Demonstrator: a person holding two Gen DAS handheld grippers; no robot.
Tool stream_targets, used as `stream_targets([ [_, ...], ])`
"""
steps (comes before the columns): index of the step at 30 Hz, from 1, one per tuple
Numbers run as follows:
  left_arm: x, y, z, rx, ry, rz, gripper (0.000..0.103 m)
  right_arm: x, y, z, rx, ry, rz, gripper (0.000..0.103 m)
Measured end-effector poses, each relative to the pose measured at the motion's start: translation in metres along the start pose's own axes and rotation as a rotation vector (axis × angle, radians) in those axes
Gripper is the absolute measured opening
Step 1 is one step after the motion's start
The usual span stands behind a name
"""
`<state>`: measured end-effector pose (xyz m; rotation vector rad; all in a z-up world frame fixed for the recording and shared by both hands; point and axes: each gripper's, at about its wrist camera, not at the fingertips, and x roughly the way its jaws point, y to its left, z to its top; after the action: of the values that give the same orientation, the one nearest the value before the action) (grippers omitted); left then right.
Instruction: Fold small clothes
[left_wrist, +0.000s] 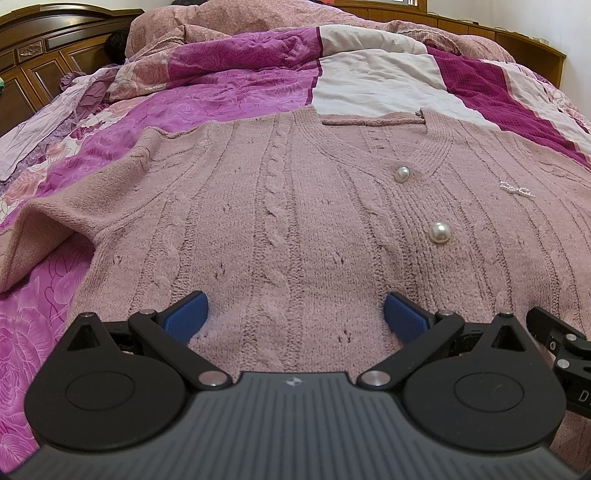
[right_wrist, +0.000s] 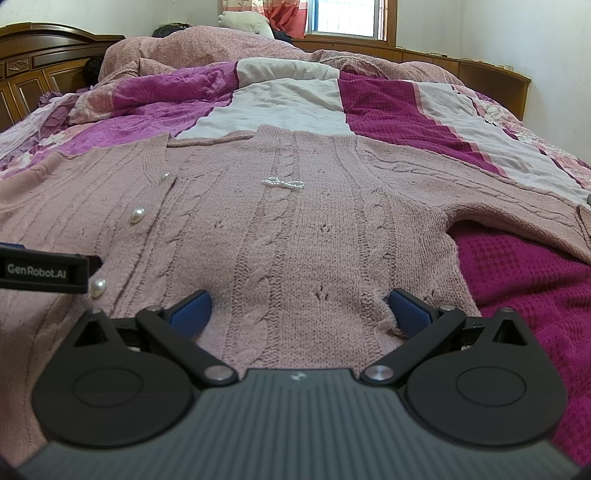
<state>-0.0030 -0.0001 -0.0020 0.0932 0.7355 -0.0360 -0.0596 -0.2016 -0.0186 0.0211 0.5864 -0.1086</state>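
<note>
A dusty pink cable-knit cardigan (left_wrist: 295, 206) with pearl buttons (left_wrist: 439, 232) and a small beaded bow (right_wrist: 282, 182) lies flat, front up, on the bed. It also shows in the right wrist view (right_wrist: 295, 229). My left gripper (left_wrist: 295, 314) is open, its blue pads wide apart over the cardigan's lower left part, near the hem. My right gripper (right_wrist: 301, 308) is open over the lower right part, near the hem and side seam. The left sleeve (left_wrist: 40, 236) spreads to the left, the right sleeve (right_wrist: 517, 192) to the right. Neither gripper holds cloth.
The bed carries a patchwork cover of magenta (left_wrist: 229, 88), white (left_wrist: 369, 85) and dark red (right_wrist: 535, 288) cloth. A bunched pink quilt (right_wrist: 207, 48) lies at the far end. A wooden headboard (left_wrist: 44, 55) stands at the left, a window (right_wrist: 343, 18) behind.
</note>
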Motion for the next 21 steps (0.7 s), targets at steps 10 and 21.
stream_targets([
  [10, -0.0001, -0.0001, 0.0000, 0.000, 0.000, 0.000, 0.103, -0.0001, 0.0003, -0.0001, 0.000, 0.000, -0.001, 0.103],
  [21, -0.0017, -0.0015, 0.0007, 0.008, -0.013, -0.004, 0.103, 0.0005, -0.0027, 0.0042, 0.035, 0.027, 0.009, 0.103],
])
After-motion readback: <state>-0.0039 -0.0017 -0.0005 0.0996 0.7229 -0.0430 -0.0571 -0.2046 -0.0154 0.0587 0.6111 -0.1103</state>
